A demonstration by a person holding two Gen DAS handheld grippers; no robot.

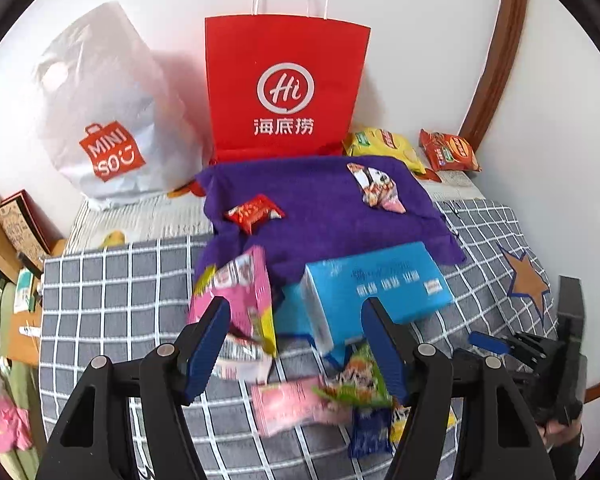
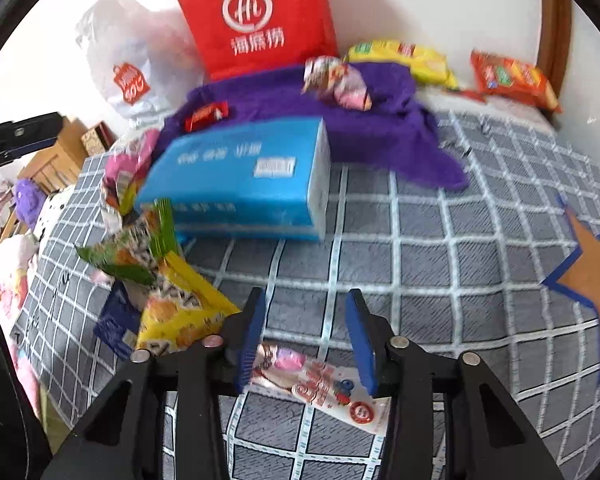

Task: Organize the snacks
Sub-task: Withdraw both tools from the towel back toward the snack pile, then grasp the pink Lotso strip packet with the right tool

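Snack packets lie on a grey checked bedspread (image 1: 120, 280). My left gripper (image 1: 298, 312) is open above a pink packet (image 1: 240, 296) and a blue box (image 1: 376, 288), with a pink bar (image 1: 296, 404) and a green packet (image 1: 356, 380) just below it. My right gripper (image 2: 306, 304) is open and empty; a white and pink packet (image 2: 320, 388) lies under its fingers. A yellow packet (image 2: 180, 308), a green packet (image 2: 136, 248) and the blue box (image 2: 240, 176) lie to its left. A small red packet (image 1: 254, 213) and a pink cone packet (image 1: 376, 188) lie on a purple cloth (image 1: 320, 204).
A red paper bag (image 1: 284, 88) and a white plastic bag (image 1: 104, 112) stand against the wall at the back. A yellow packet (image 1: 384, 146) and a red packet (image 1: 448, 152) lie at the back right. Boxes and clothes (image 1: 12, 240) sit left of the bed. An orange star patch (image 2: 596, 276) is on the right.
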